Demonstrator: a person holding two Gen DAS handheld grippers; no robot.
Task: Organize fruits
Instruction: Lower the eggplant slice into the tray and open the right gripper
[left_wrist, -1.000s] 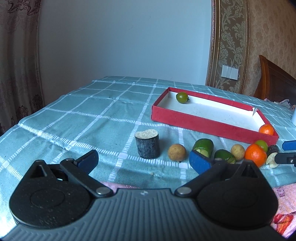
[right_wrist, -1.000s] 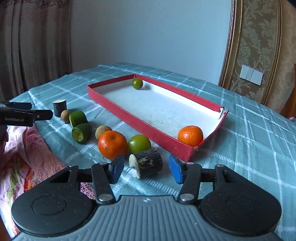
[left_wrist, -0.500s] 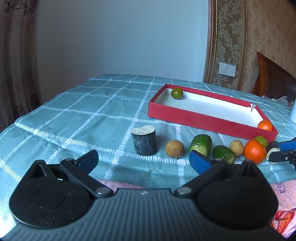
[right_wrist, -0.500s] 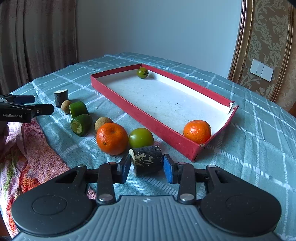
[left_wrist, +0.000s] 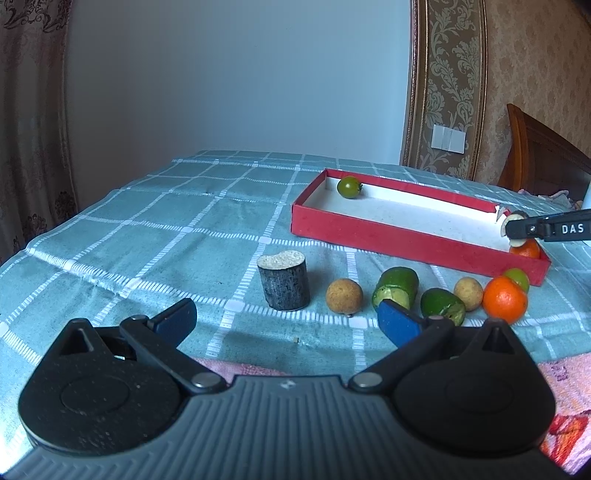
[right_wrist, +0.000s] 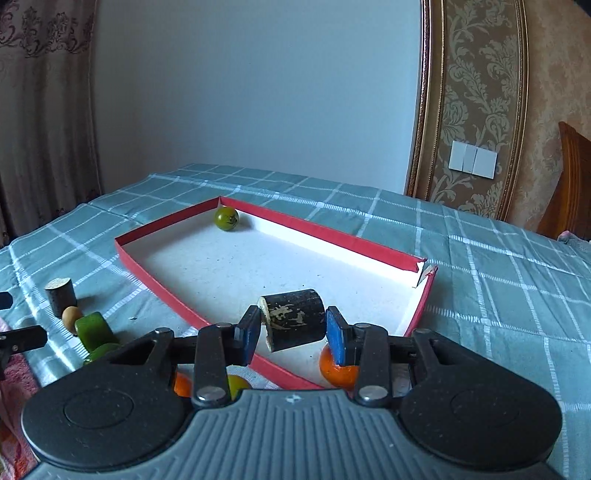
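My right gripper (right_wrist: 291, 329) is shut on a dark sugarcane piece (right_wrist: 293, 319), lifted over the near end of the red tray (right_wrist: 155, 275). The same gripper (left_wrist: 511, 232) shows at the right edge of the left wrist view, above the tray's corner. In the tray lie a green fruit (right_wrist: 226, 218) at the far end and an orange (right_wrist: 338, 371) under my right finger. My left gripper (left_wrist: 284, 319) hangs open above the cloth, in front of another dark sugarcane piece (left_wrist: 284, 280), a brown longan (left_wrist: 344, 294), two green fruit pieces (left_wrist: 397, 286) and an orange (left_wrist: 504, 299).
A teal checked cloth (left_wrist: 147, 229) covers the table. A pink patterned towel (left_wrist: 561, 373) lies along the near edge. A second longan (left_wrist: 468, 293) and a green fruit (left_wrist: 517, 278) sit by the tray's near wall. A wooden chair (left_wrist: 543, 155) stands at the right.
The right gripper closed on the sugarcane piece lying on the cloth, lifted it and carried it forward over the tray's near wall. The left gripper stayed put.
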